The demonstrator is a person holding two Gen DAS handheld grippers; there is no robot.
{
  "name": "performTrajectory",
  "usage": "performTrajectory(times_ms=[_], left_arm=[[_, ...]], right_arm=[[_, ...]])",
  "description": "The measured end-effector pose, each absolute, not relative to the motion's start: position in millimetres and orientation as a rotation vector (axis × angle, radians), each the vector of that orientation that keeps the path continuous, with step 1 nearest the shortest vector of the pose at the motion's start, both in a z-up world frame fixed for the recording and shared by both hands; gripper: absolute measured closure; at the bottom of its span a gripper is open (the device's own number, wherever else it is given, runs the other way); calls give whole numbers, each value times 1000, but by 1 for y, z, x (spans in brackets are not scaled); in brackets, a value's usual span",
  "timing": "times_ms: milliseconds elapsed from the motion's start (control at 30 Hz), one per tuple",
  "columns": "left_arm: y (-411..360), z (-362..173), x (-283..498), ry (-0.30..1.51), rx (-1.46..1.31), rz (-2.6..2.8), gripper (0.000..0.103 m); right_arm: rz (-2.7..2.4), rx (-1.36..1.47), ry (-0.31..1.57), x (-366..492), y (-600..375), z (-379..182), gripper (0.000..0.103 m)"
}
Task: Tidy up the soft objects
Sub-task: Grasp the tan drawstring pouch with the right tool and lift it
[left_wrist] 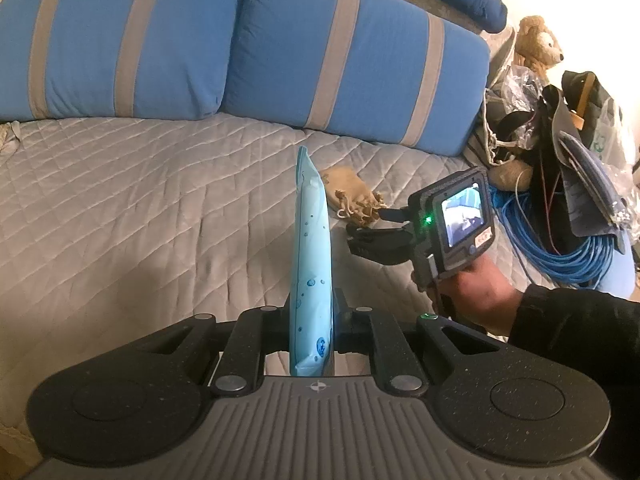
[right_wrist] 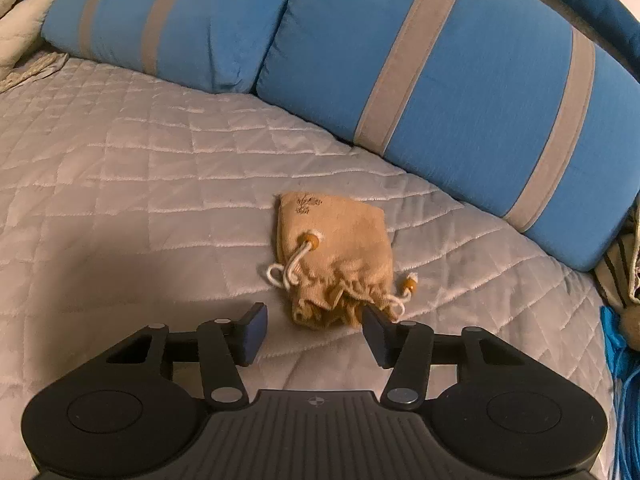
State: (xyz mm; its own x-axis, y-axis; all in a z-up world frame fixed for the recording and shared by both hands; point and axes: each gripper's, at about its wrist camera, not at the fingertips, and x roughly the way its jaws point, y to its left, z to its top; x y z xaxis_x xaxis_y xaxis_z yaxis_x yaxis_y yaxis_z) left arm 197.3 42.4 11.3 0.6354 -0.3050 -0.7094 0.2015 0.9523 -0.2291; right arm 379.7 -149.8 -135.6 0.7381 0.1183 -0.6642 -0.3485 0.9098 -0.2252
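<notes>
Pouch (right_wrist: 334, 256), one; striped cushions (right_wrist: 460, 92), two

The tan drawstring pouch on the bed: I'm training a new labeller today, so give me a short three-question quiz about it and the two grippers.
1. True or false: the left gripper is shut on the light blue packet.
2. Which describes the right gripper?
A. Clamped on the tan drawstring pouch
B. Jaws apart, with the pouch's gathered mouth just ahead of them
C. Holding a blue striped cushion
3. Fill in: the pouch lies on the grey quilted ____.

Key: 1 true; 2 B; 3 bedcover.
</notes>
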Motion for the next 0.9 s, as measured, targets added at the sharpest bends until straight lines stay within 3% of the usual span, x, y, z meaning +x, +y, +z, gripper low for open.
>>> performTrajectory(times_ms=[133, 400, 900], left_arm=[[44, 11, 197, 833, -140, -290, 89], [43, 11, 199, 837, -140, -289, 89], [33, 4, 202, 851, -113, -278, 89]], right_arm=[[253, -332, 707, 388, -149, -138, 61], [255, -317, 724, 393, -150, -137, 91], [318, -254, 819, 351, -185, -104, 95]])
